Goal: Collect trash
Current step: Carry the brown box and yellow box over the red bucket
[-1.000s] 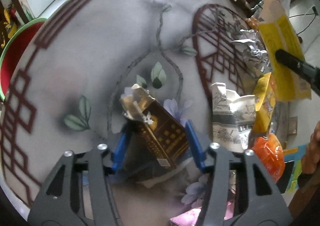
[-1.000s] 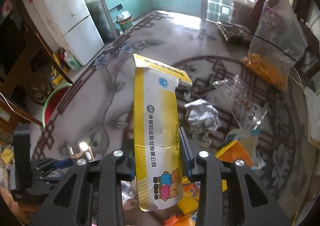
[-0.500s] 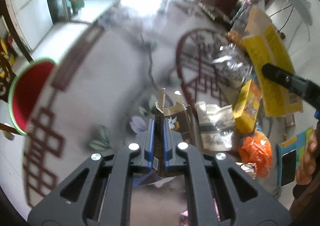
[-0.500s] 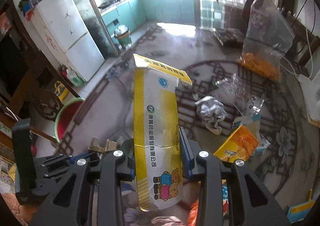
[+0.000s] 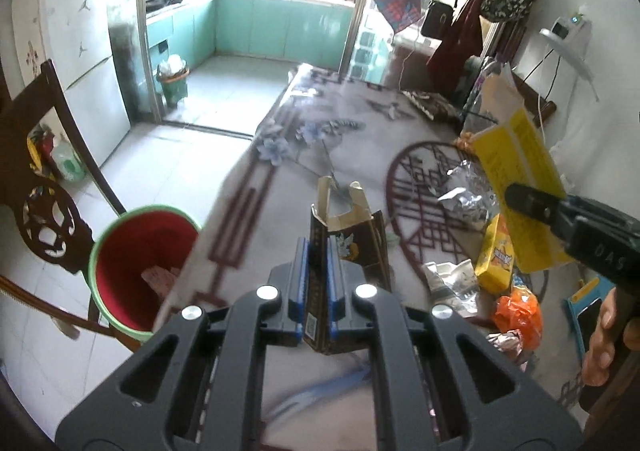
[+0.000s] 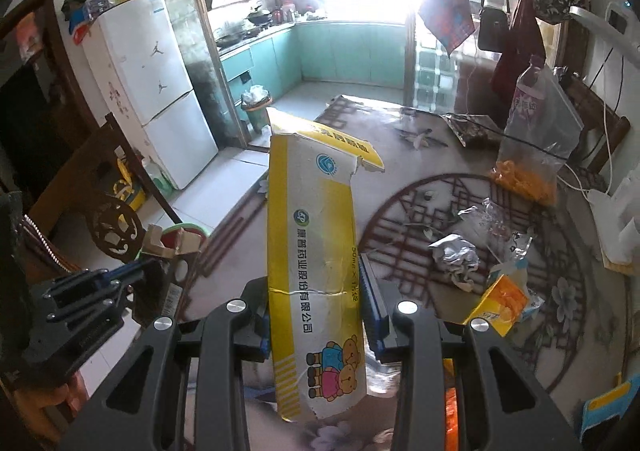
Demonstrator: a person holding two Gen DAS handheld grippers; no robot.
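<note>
Left wrist view: both my tongs loaded, bin not reached.
My left gripper (image 5: pixel 316 283) pinches a dark brown carton (image 5: pixel 348 247); my right gripper (image 6: pixel 316 307) clamps a yellow-and-white box (image 6: pixel 316 251) with Chinese print and cartoon bears. Red bin (image 5: pixel 140 267) waits below the table's left edge; foil wad (image 6: pixel 454 255) and wrappers remain near its right edge.

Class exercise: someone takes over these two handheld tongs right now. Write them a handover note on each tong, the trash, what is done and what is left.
Left tongs: shut on the dark brown carton, lifted off the table.
Right tongs: shut on the yellow-and-white carton, also lifted.
Red bin: beside the table, some scraps inside.
Left: drop both cartons in, then clear the crumpled foil, orange box and other wrappers.
</note>
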